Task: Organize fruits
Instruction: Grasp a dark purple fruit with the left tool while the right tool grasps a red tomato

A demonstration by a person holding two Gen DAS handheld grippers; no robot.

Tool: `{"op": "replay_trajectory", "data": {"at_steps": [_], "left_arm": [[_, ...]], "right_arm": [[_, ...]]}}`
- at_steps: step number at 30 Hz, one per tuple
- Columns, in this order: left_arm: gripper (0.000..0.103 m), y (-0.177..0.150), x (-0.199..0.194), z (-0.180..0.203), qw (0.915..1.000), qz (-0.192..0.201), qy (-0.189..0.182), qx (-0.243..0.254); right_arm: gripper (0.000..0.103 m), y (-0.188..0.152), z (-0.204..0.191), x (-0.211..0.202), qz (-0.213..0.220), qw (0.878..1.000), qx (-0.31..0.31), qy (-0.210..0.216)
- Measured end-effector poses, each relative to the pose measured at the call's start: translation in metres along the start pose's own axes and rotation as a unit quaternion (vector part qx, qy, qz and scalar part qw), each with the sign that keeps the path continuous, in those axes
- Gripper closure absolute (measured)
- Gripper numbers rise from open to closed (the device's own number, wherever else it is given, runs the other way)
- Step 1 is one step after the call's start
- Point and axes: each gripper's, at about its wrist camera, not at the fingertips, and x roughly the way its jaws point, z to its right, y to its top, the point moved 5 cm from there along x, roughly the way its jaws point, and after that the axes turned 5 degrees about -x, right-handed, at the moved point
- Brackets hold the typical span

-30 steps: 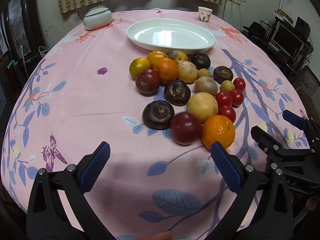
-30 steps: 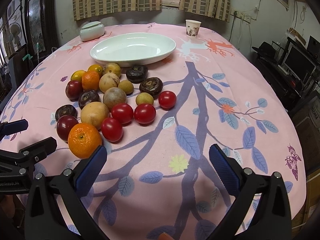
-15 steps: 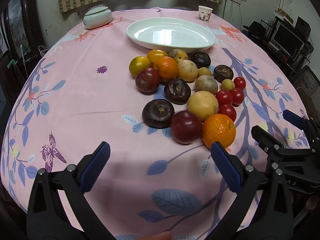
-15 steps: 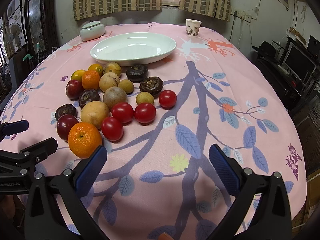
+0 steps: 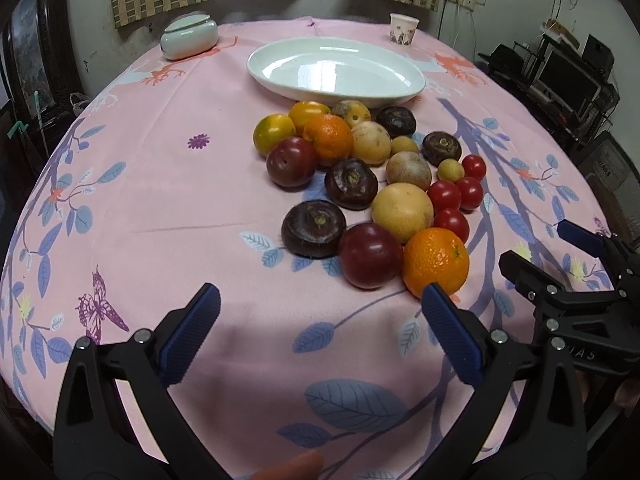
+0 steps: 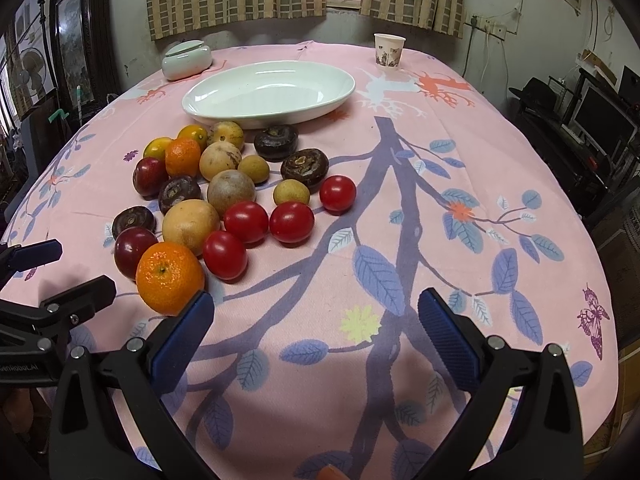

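Note:
A cluster of mixed fruits lies on the pink tablecloth: an orange (image 5: 436, 262) nearest me, a dark red plum (image 5: 370, 255), dark water chestnuts (image 5: 314, 229), yellow round fruits (image 5: 402, 212) and red cherry tomatoes (image 5: 444, 195). An empty white oval plate (image 5: 336, 70) stands behind them. My left gripper (image 5: 320, 330) is open and empty, low near the front edge, short of the plum and orange. My right gripper (image 6: 316, 326) is open and empty, to the right of the orange (image 6: 170, 277); the tomatoes (image 6: 291, 222) and plate (image 6: 269, 94) show ahead of it.
A pale green lidded jar (image 5: 189, 37) stands at the back left and a paper cup (image 5: 403, 29) at the back right. Dark furniture and screens (image 6: 600, 120) stand beyond the table's right edge. The round table's edge curves away on both sides.
Both views have shifted slightly; the fruits sit a little lower and nearer in view. Both grippers stay open and nothing on the table has moved.

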Motion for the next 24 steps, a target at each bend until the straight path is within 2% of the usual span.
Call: {"op": "replay_trajectory", "data": {"at_steps": [5,8,11,15,19,24], "left_arm": [[0.002,0.001,0.001,-0.012,0.9989,0.015,0.017,0.042],[0.002,0.007,0.005,-0.03,0.9997,0.013,0.008,0.019],[0.002,0.009,0.012,-0.038,0.9999,-0.004,-0.009,0.008],[0.002,0.013,0.02,-0.044,0.9999,-0.008,0.001,0.013],[0.002,0.018,0.029,-0.049,0.9996,-0.008,0.015,0.023],[0.002,0.019,0.044,-0.038,0.998,-0.028,0.002,0.056]], "right_arm": [[0.001,0.002,0.003,-0.002,0.008,1.0,-0.01,0.01],[0.001,0.005,0.004,-0.003,0.013,1.0,-0.009,0.026],[0.001,0.006,0.003,0.001,0.003,0.998,0.006,0.059],[0.001,0.007,0.003,0.007,-0.008,0.996,0.028,0.09],[0.001,0.008,0.004,0.013,-0.013,0.995,0.034,0.093],[0.001,0.01,0.006,0.019,-0.015,0.995,0.03,0.089]]}}
